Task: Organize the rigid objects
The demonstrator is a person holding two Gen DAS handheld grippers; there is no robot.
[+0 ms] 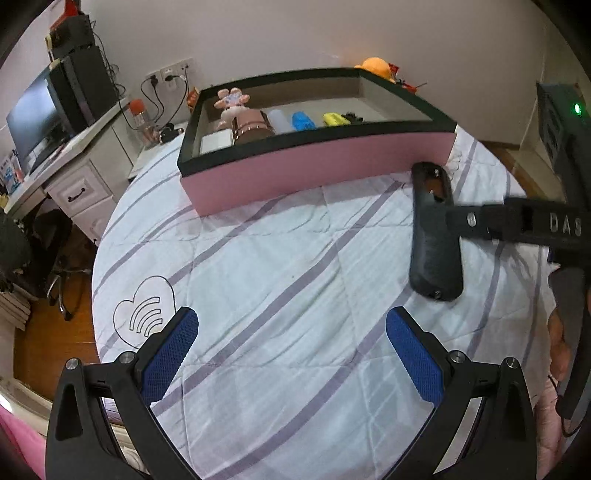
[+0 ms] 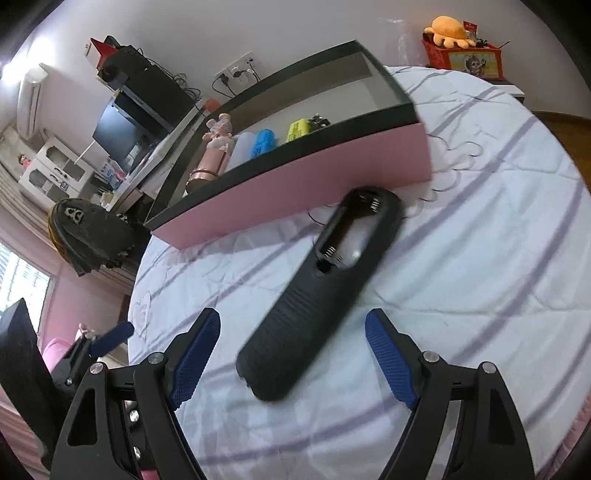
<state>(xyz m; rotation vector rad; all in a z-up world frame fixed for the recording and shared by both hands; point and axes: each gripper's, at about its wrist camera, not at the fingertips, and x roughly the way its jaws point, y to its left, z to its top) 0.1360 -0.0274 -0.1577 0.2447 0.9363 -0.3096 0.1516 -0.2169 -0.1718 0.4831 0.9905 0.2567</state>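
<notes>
A black remote control (image 2: 321, 291) lies face down on the striped bedsheet, its battery bay open and empty, just in front of the pink box (image 2: 295, 192). My right gripper (image 2: 291, 362) is open, its blue pads on either side of the remote's near end, not touching it. In the left wrist view the remote (image 1: 436, 236) lies to the right, with the right gripper's body beside it. My left gripper (image 1: 291, 354) is open and empty over the sheet. The pink box (image 1: 317, 173) holds a pink bottle (image 1: 251, 129), a white cylinder (image 1: 279, 120), a blue item (image 1: 303, 120) and a yellow item (image 1: 334, 119).
A desk (image 1: 74, 155) with a monitor (image 1: 33, 125) stands left of the bed. An orange plush (image 2: 448, 31) sits on a red box (image 2: 465, 61) beyond the bed's far corner. The bed edge drops to a wooden floor (image 1: 48, 339) on the left.
</notes>
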